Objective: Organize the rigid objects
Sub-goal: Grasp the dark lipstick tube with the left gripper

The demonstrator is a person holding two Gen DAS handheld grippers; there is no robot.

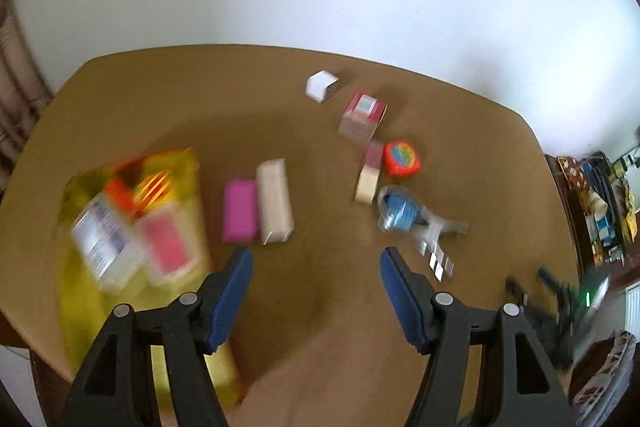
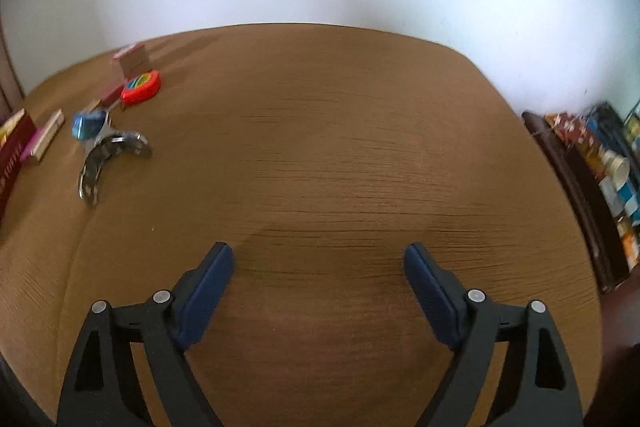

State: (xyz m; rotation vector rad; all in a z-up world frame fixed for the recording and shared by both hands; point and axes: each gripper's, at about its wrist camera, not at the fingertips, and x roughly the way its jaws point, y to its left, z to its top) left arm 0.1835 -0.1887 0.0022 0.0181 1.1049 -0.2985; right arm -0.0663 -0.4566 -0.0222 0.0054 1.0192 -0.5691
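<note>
My left gripper [image 1: 316,259] is open over the brown table [image 1: 160,99], nothing between its blue pads. Just beyond it lie a magenta box [image 1: 239,209] and a long white box [image 1: 274,201] side by side. At the left a yellow box [image 1: 180,167] carries several blurred packs. Farther right are a white cube [image 1: 321,85], a red-and-clear box [image 1: 363,117], a red round toy [image 1: 402,157], a blue-capped item [image 1: 396,213] and a silver tool [image 1: 436,235]. My right gripper [image 2: 319,259] is open above bare table [image 2: 340,147]; the red toy [image 2: 141,87] and silver tool [image 2: 106,155] lie far left.
A dark shelf with colourful clutter [image 2: 600,163] stands off the table's right edge. A white wall rises behind the table. The other gripper [image 1: 560,299] shows blurred at the right in the left wrist view. A dark red book [image 2: 12,151] lies at the left edge.
</note>
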